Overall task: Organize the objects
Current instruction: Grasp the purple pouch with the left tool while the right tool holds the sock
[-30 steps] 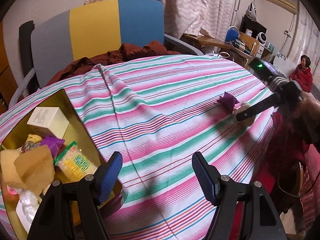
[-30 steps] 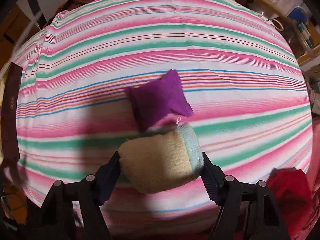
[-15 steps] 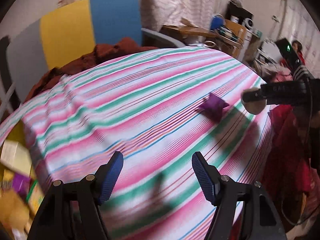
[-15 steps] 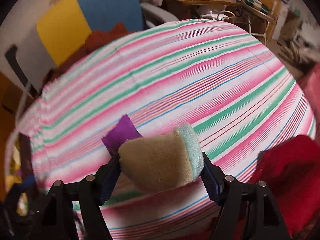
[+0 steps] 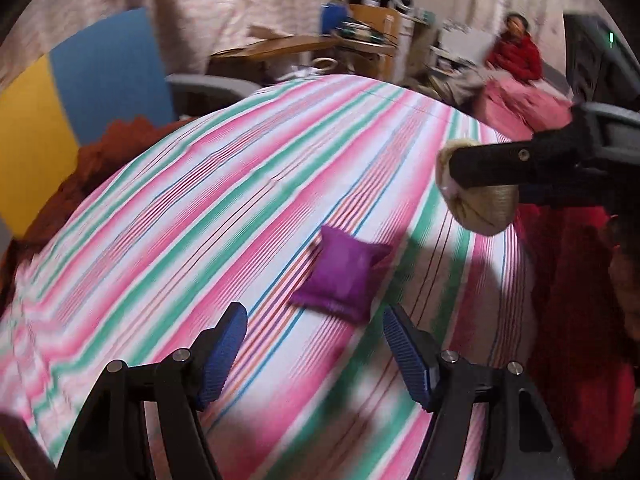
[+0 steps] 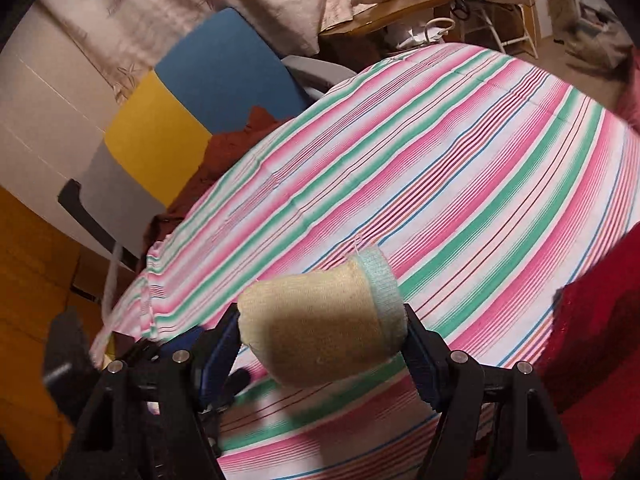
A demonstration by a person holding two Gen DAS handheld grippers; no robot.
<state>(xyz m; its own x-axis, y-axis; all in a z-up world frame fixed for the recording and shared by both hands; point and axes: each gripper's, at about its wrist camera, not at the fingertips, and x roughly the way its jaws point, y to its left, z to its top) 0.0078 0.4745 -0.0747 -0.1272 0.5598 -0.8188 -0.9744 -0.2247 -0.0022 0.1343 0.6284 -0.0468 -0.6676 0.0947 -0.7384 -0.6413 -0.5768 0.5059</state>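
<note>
Since a second ago I have swung my left claw (image 5: pixel 314 344), jaws apart, toward the small purple fabric beanbag (image 5: pixel 340 276) on the striped counter (image 5: pixel 200 200); my right claw (image 6: pixel 322 336) is clamped on the tan knitted pouch (image 6: pixel 320 324), lifted. Both look soft and light: pinch mid-body.

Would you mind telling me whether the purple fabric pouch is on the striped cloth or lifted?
On the cloth: the purple fabric pouch lies flat ahead of the open left tongs.

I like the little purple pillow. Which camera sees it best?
The left wrist view. The small purple fabric beanbag lies whole on the striped pink and green tablecloth, just ahead of the open left gripper. The right wrist view does not show it.
</note>
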